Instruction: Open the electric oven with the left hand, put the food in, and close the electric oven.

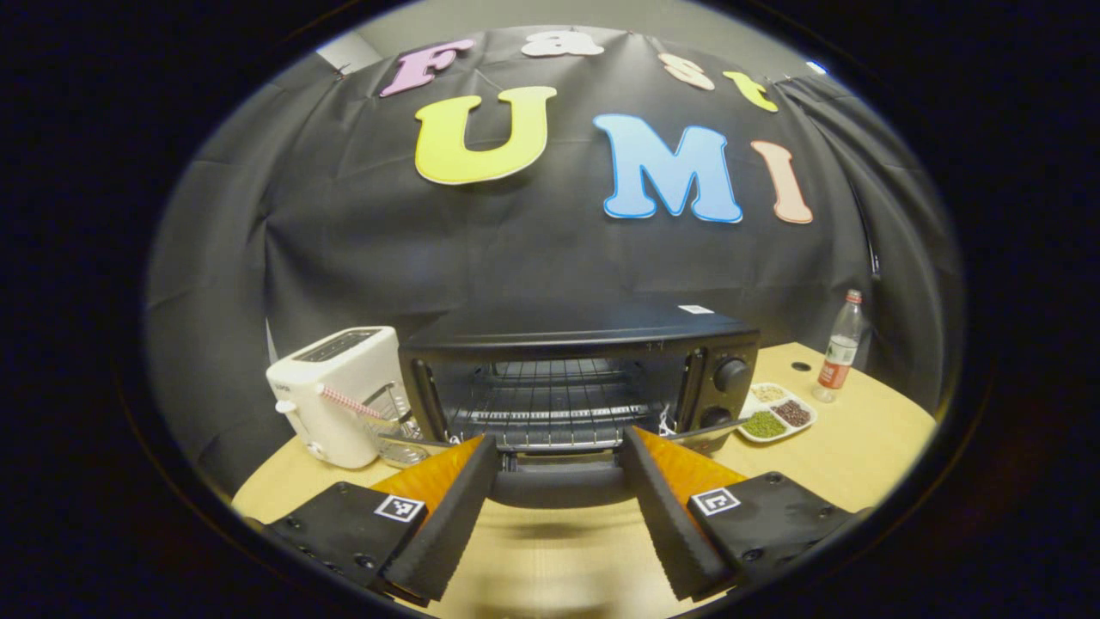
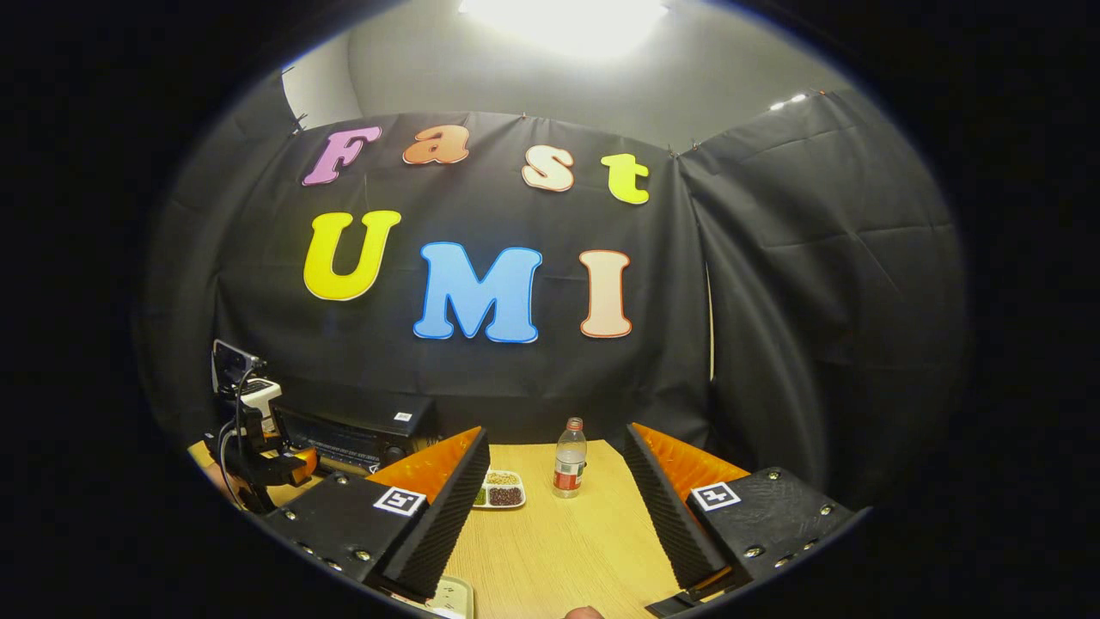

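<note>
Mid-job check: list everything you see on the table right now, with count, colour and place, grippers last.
Electric oven: one, black, centre back of table, door open and folded down, wire rack inside.
Toaster: one, white, beside the oven on its left in the left gripper view.
Divided dish: one, white, holding green, brown and pale grains, on the oven's knob side.
Bottle: one, clear with red cap and label, upright beyond the dish.
Table: one, light wood.
Left gripper: one, open, at the lowered oven door's handle.
Right gripper: one, open, above the table, holding nothing.
</note>
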A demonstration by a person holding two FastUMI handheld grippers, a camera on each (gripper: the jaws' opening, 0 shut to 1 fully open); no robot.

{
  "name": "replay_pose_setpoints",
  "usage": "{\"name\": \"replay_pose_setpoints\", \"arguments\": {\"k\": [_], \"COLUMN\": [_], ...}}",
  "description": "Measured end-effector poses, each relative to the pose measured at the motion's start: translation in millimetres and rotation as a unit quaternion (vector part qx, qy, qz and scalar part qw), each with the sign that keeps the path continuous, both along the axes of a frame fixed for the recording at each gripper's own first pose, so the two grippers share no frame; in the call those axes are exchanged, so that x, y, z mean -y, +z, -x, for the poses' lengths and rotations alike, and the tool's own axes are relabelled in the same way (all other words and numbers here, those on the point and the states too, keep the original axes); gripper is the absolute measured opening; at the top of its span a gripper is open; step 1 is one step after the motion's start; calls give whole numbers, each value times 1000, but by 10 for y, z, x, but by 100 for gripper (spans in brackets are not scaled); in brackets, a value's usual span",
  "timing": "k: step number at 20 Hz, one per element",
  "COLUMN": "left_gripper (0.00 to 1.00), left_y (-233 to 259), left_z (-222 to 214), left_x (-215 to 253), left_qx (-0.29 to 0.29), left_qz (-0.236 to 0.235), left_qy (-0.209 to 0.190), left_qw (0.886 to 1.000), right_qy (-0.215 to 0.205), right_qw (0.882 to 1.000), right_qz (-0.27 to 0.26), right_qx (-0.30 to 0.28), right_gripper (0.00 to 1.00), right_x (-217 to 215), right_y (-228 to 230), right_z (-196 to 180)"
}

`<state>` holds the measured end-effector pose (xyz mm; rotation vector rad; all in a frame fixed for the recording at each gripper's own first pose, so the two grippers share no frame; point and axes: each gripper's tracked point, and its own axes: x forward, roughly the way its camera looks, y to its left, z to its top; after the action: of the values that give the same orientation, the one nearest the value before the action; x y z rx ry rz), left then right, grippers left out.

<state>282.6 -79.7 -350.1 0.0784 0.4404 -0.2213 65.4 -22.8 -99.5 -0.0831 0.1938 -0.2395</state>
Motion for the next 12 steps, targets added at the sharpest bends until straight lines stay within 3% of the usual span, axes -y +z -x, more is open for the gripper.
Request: {"name": "replay_pose_setpoints", "arguments": {"k": [5, 12], "left_gripper": [100, 97], "left_y": [-101, -276], "left_z": [152, 343], "left_x": [-15, -27], "left_qx": [-7, -27], "left_qz": [-3, -10], "left_qy": [1, -3], "left_qw": [1000, 1000], "right_qy": [6, 4], "right_qw": [1000, 1000], "right_qz": [0, -6], "right_qx": [-3, -11], "right_gripper": [97, 96], "right_x": [-6, -3], "right_y": [-18, -54], "right_z": [53, 125]}}
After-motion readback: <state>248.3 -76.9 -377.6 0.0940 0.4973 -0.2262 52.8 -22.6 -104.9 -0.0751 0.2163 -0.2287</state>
